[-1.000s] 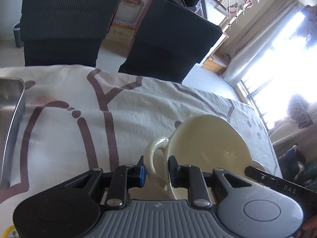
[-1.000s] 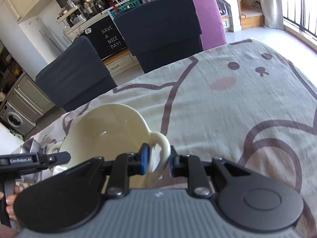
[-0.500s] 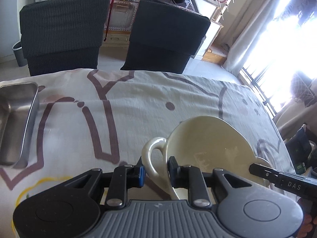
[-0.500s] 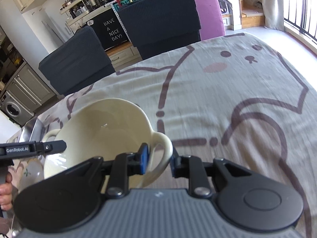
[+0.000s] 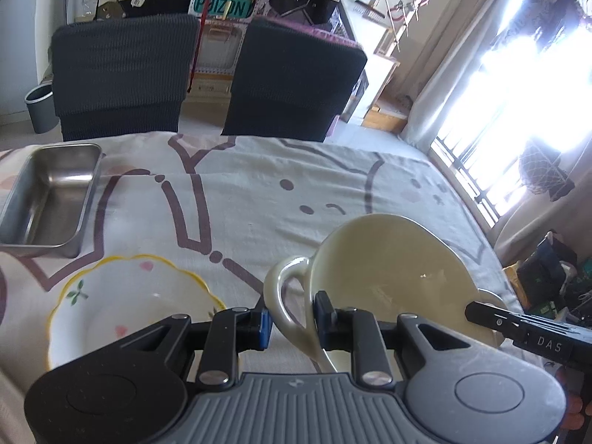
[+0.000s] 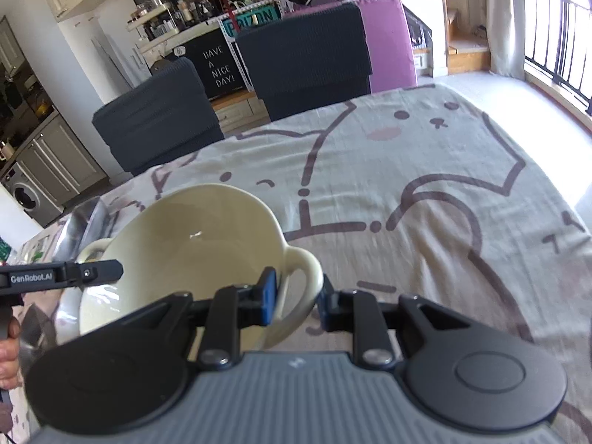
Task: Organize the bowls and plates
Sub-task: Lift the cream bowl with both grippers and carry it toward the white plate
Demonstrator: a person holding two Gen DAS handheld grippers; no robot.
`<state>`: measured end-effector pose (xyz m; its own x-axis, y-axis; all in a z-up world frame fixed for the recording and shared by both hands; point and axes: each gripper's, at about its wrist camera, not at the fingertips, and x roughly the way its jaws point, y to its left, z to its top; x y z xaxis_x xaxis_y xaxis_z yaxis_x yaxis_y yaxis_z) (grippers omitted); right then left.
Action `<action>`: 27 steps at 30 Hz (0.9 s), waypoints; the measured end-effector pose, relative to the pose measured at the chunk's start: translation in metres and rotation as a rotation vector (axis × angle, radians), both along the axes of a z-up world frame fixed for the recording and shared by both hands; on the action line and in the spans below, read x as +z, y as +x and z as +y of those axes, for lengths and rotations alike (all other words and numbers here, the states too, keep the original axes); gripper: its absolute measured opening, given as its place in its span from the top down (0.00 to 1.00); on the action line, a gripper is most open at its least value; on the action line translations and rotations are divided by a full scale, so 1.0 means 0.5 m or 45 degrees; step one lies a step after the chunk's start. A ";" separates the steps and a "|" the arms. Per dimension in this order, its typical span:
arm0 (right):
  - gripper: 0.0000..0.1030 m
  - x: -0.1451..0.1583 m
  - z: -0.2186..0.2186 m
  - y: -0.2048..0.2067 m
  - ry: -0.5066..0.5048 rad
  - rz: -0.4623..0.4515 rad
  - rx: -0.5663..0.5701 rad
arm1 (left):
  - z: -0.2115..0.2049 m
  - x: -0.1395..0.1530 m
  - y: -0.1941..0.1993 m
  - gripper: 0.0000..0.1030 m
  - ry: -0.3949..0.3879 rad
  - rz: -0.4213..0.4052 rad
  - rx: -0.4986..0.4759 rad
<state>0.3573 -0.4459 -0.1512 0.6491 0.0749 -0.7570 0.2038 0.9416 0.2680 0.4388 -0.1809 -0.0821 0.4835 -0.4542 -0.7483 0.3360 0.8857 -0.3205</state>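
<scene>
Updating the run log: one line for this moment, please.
left gripper: shut on bowl handle | right gripper: shut on other handle | bowl: empty, above cloth | plate: nearby

Dark chairs (image 5: pixel 122 74) — bright window (image 5: pixel 518 85)

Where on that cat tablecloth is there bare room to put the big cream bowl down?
The cream bowl hangs between both grippers. Bare cloth stretches beyond it toward the two dark chairs, and on the window side of the tablecloth. It is crowded near the left gripper: the flowered bowl and steel tray.
</scene>
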 end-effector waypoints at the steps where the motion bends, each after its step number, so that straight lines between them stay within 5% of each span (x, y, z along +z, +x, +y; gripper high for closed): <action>1: 0.74 0.010 0.005 -0.012 -0.009 -0.012 0.007 | 0.005 0.010 -0.013 0.76 -0.002 -0.012 0.001; 17: 0.73 0.153 0.137 -0.169 -0.076 -0.152 0.125 | 0.153 0.145 -0.199 0.76 -0.048 -0.143 0.120; 27: 0.73 0.178 0.263 -0.234 -0.038 -0.191 0.240 | 0.289 0.170 -0.311 0.76 -0.042 -0.203 0.218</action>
<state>0.2403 -0.3146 -0.0624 0.7313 0.1849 -0.6565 -0.0167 0.9671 0.2538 0.2833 -0.0366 0.0027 0.6664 -0.3783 -0.6425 0.2306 0.9241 -0.3048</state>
